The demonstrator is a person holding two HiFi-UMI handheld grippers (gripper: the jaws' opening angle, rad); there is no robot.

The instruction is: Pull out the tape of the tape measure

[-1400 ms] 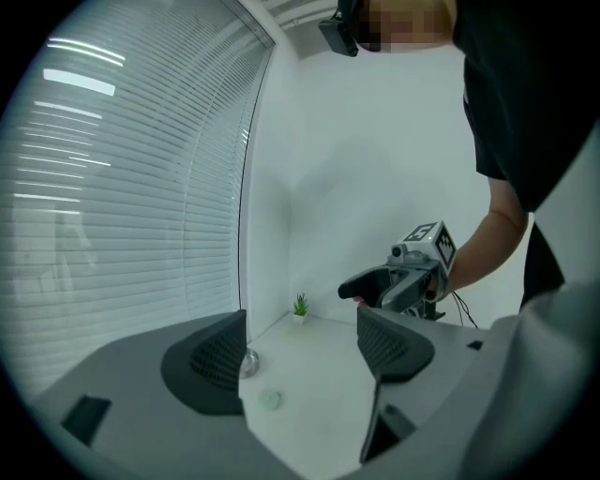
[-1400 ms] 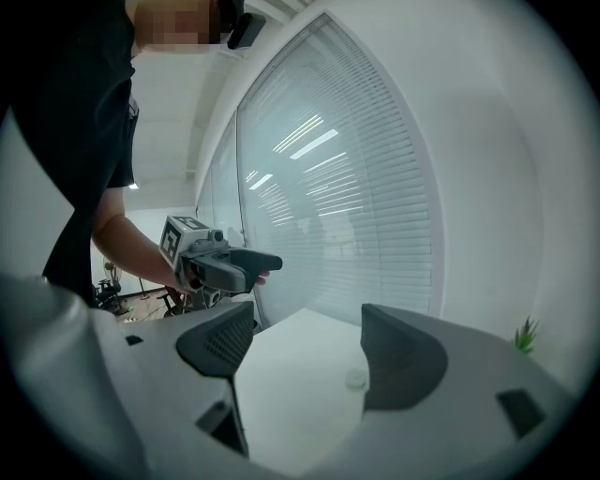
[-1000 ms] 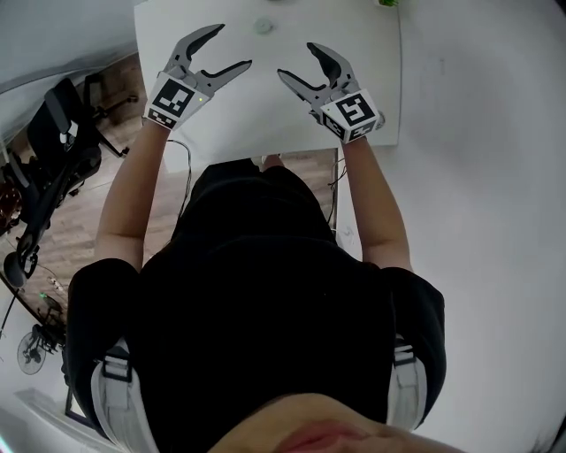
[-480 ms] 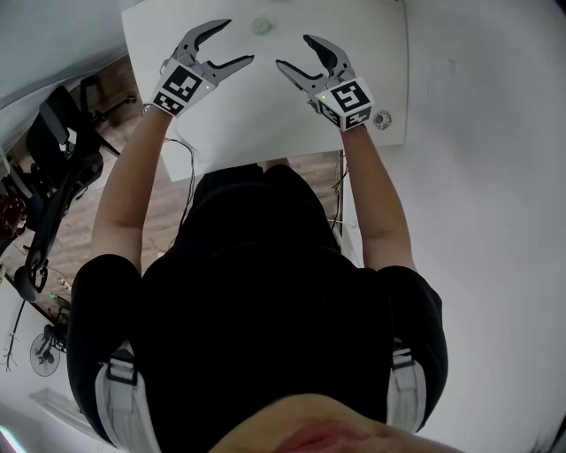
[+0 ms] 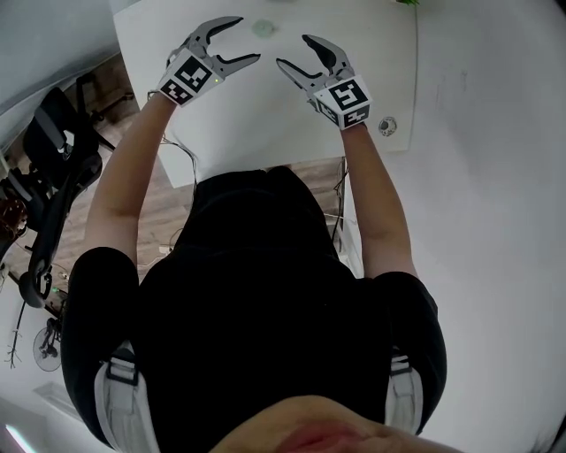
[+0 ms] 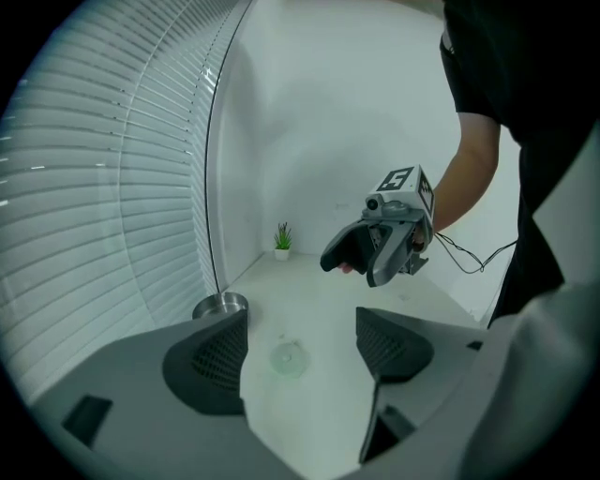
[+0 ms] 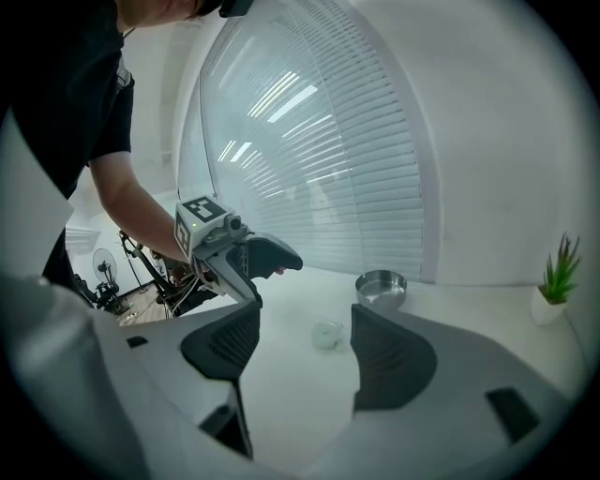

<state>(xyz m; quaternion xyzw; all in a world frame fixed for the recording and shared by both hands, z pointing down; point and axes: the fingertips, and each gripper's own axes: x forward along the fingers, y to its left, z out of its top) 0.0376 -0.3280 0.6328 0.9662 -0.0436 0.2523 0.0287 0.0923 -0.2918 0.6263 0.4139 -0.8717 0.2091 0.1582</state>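
Both grippers have come lower and further out over the white table (image 5: 265,124) since the earlier frames, and now stand nearer the tape measure (image 5: 263,27). The right gripper's (image 5: 292,50) jaws have just been closing a little, with nothing caught between them.

Left gripper (image 5: 247,38): jaws wide apart, nothing held. In the left gripper view the tape measure (image 6: 288,359) shows in the gap between the two pads, lying on the table beyond them and clear of both.

Right gripper: jaws apart, somewhat narrower than the left's, nothing held. In the right gripper view the tape measure (image 7: 327,335) likewise shows between the pads, on the table beyond them and untouched.

Tape measure: a small, round, pale translucent case lying flat near the far edge of the table. In the head view it sits between the two grippers and just beyond their fingertips, apart from both.

Other items: a metal bowl (image 6: 220,305) stands on the table near the tape measure, on the side of the window blinds (image 6: 103,169). A small potted plant (image 6: 282,241) stands in the far corner of the table against the wall, well apart from the tape measure. A round fitting (image 5: 386,126) sits in the table near its right edge, just beside the right gripper's marker cube (image 5: 347,102).
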